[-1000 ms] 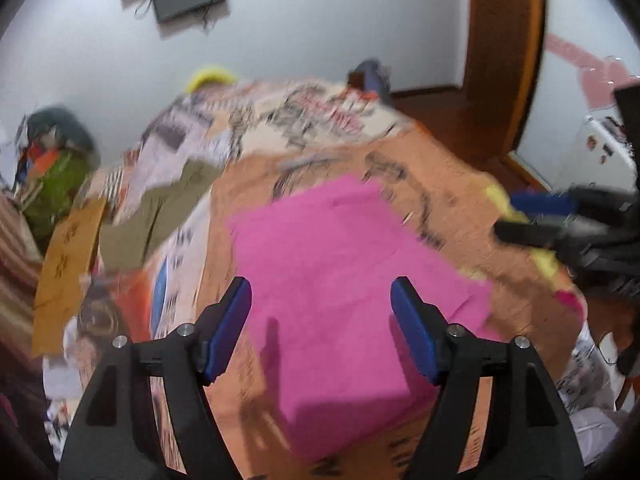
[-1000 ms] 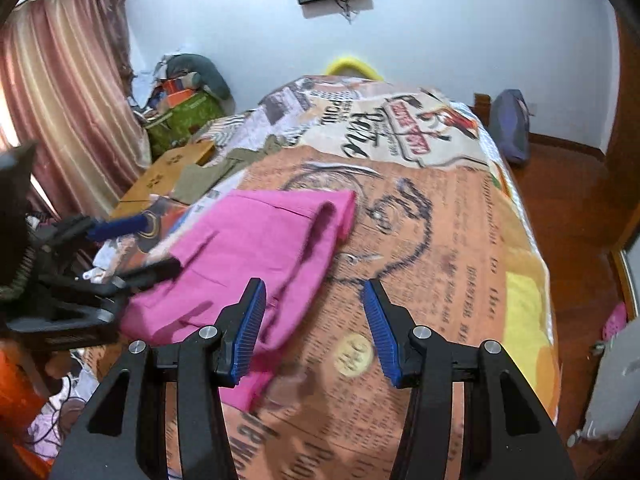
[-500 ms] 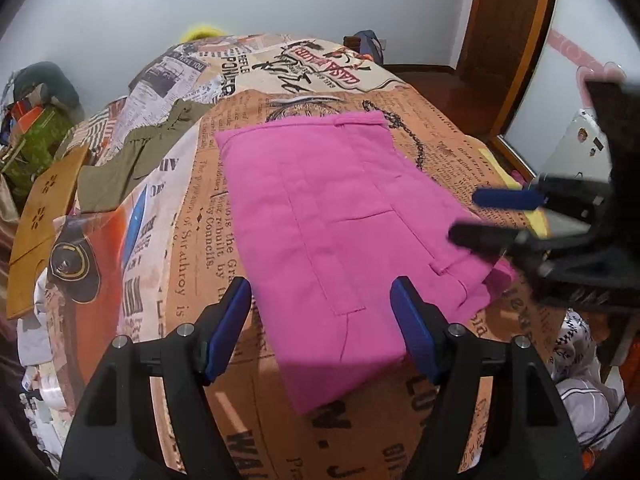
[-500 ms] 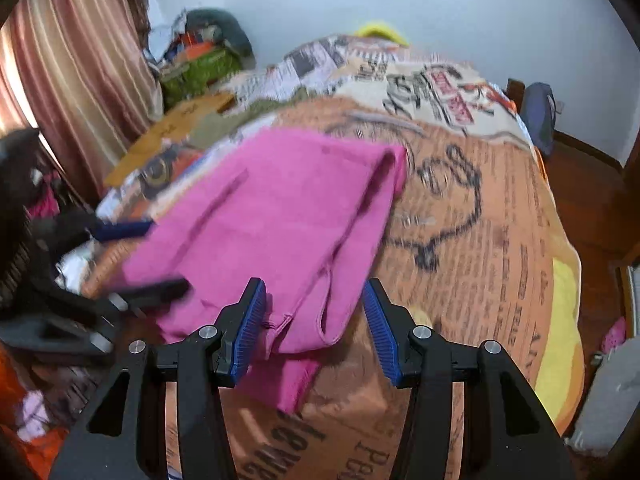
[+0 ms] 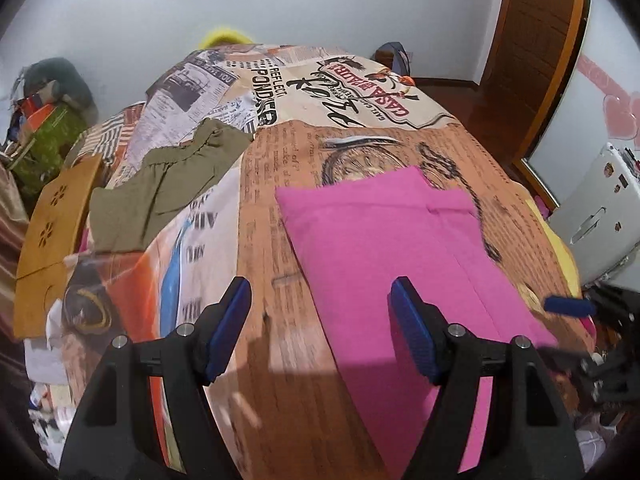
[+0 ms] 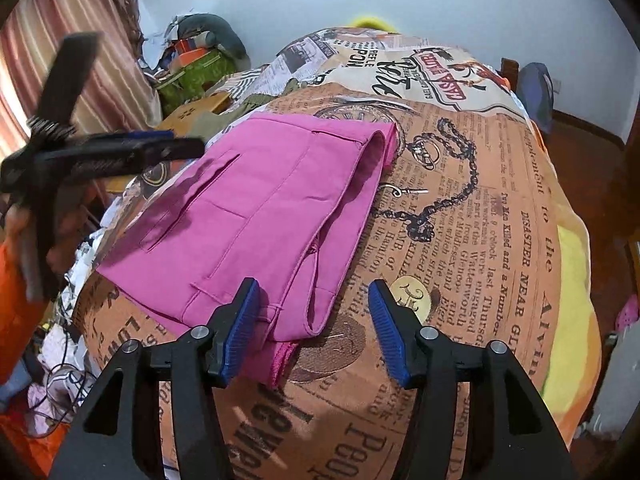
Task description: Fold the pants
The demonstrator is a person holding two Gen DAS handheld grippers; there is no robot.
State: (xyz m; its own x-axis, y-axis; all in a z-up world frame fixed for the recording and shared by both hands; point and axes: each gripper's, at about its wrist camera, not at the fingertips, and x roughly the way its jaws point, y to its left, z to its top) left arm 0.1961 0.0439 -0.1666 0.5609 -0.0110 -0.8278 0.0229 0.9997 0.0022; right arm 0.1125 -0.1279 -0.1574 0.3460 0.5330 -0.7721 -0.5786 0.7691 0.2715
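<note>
Pink pants [image 5: 392,248] lie folded flat on the bed, also in the right wrist view [image 6: 256,216], with the folded end toward the far side. My left gripper [image 5: 320,332] is open and empty, hovering over the pants' near left edge. My right gripper [image 6: 314,330] is open and empty above the pants' near right corner. The left gripper also shows at the left of the right wrist view [image 6: 120,156]. The right gripper's blue tip shows at the right of the left wrist view [image 5: 568,306].
The bed carries a newspaper-print cover [image 5: 280,200]. Olive green clothing [image 5: 168,184] lies at its left side beside a wooden board [image 5: 52,232]. A clutter pile [image 6: 196,64] and curtain [image 6: 100,52] stand at the left. A white appliance [image 5: 600,216] stands at the right.
Both grippers have pulled back toward the near end of the bed. The pants now lie flat and still, free of both grippers. The right gripper has dropped lower and further right in the left view.
</note>
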